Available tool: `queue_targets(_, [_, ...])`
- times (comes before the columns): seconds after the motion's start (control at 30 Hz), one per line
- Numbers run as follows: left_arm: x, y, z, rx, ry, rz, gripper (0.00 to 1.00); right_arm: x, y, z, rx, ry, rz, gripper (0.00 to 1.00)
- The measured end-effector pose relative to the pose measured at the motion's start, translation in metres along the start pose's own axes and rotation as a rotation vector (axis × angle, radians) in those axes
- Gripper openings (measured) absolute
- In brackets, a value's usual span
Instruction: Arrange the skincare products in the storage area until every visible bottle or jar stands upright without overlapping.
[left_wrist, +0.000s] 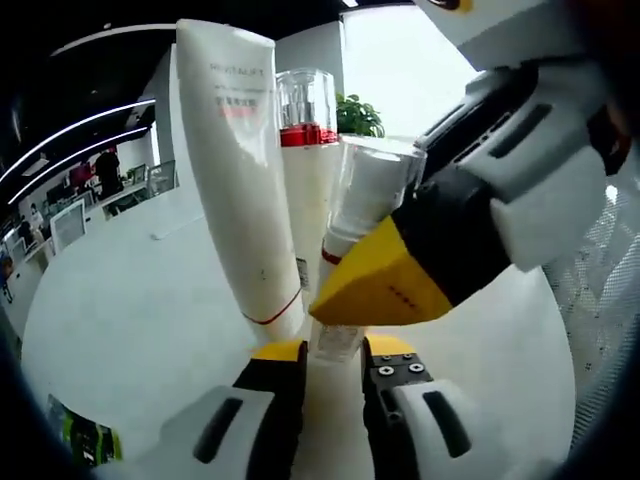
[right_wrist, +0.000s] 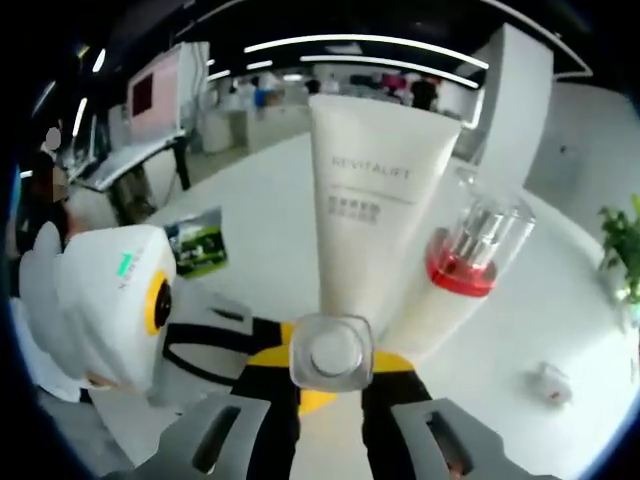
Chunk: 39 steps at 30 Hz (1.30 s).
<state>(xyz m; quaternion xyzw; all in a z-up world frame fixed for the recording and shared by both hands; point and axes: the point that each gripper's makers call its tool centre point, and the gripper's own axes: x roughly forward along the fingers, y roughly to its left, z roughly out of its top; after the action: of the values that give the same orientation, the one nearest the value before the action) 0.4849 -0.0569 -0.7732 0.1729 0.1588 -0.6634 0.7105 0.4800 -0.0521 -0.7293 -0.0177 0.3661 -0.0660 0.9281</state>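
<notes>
Left gripper (left_wrist: 333, 368): we are seeing its jaws standing narrow around the lower body of the small spray bottle (left_wrist: 362, 215), touching it on both sides.
Right gripper (right_wrist: 330, 392): we are seeing its jaws closing on the same small spray bottle (right_wrist: 331, 352) just under its clear cap; in the left gripper view it (left_wrist: 375, 285) is reaching in from the right with its yellow tip against that bottle.
Small spray bottle: it is leaning, not upright, above the white tabletop (left_wrist: 130, 300), held between both grippers.
White tube (left_wrist: 238, 170): it is standing on its cap, well in from the tabletop's edges, just behind the held bottle; in the right gripper view the tube (right_wrist: 372, 210) is reading REVITALIFT.
Red-collared bottle (left_wrist: 307, 150): it is standing beside the tube with a clear cap; whether they are touching, we cannot tell.
Card (right_wrist: 196, 243): it is lying flat on the tabletop (right_wrist: 260, 200), apart from the bottles.
</notes>
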Motion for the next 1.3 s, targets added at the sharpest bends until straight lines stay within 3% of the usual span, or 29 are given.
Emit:
queue_targets(0.17, [0.001,-0.002,-0.004,0.004,0.021,-0.046,0.24,-0.004,0.002,-0.002,-0.024,-0.006,0.002,0.20])
queue_targets(0.33, [0.000,0.000,-0.005,0.058,0.024,-0.051,0.22,-0.003,-0.005,0.000,-0.015,-0.032,-0.009,0.13])
queue_targets(0.67, [0.001,-0.005,-0.006,0.070,0.032,-0.084,0.22,-0.003,-0.004,-0.004,-0.009,-0.040,0.001,0.15])
queue_targets(1.3, [0.000,0.003,-0.005,0.065,0.042,-0.035,0.25,-0.001,-0.007,-0.004,0.013,-0.034,-0.057,0.12])
